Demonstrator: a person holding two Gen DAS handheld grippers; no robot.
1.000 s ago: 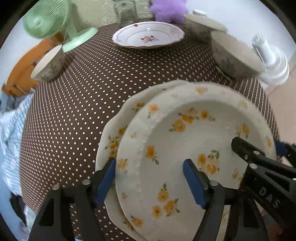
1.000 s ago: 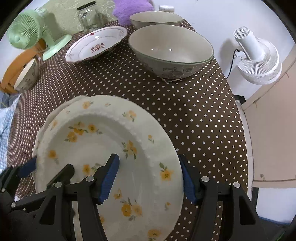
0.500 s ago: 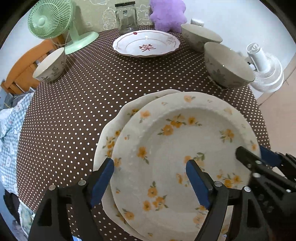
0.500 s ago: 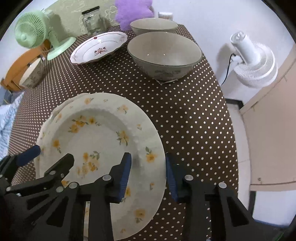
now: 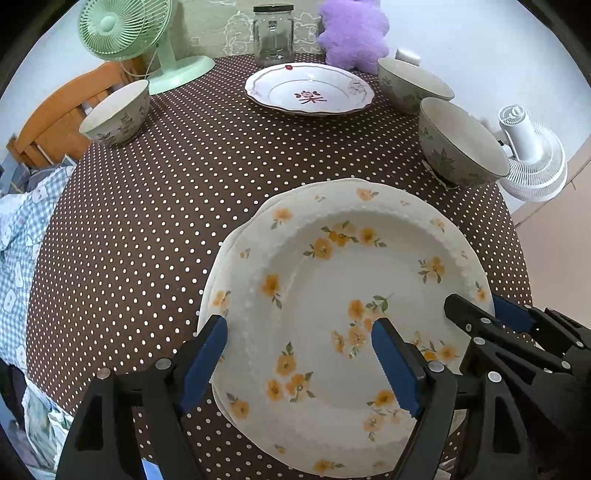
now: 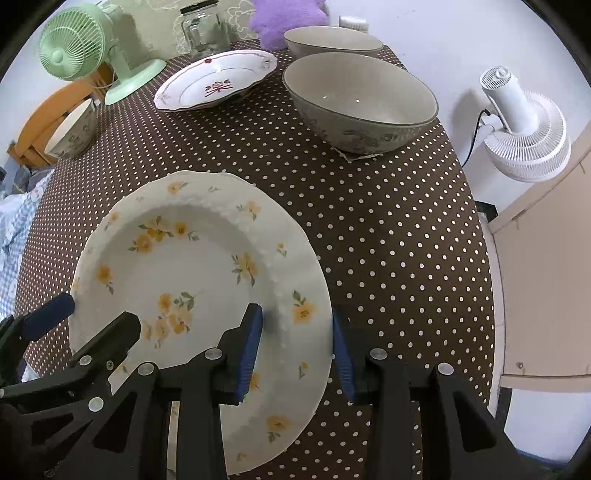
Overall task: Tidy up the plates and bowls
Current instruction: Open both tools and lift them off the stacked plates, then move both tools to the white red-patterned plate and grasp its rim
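Note:
A cream plate with yellow flowers lies on a matching plate, whose rim peeks out at the left. My right gripper is shut on the top plate's right rim, one pad inside the well and one outside the edge. It also shows in the left wrist view. My left gripper stands open over the plates' left side, one finger outside the rim and one above the well. A red-patterned plate and three grey floral bowls stand on the dotted brown tablecloth.
At the table's far edge stand a green fan, a glass jar and a purple plush. A white fan sits on the floor beyond the right edge. An orange chair and checked cloth are at the left.
My right gripper's jaws have closed from wide apart onto the top plate's right rim. The top plate now covers more of the lower one. My left gripper has drawn back a little.

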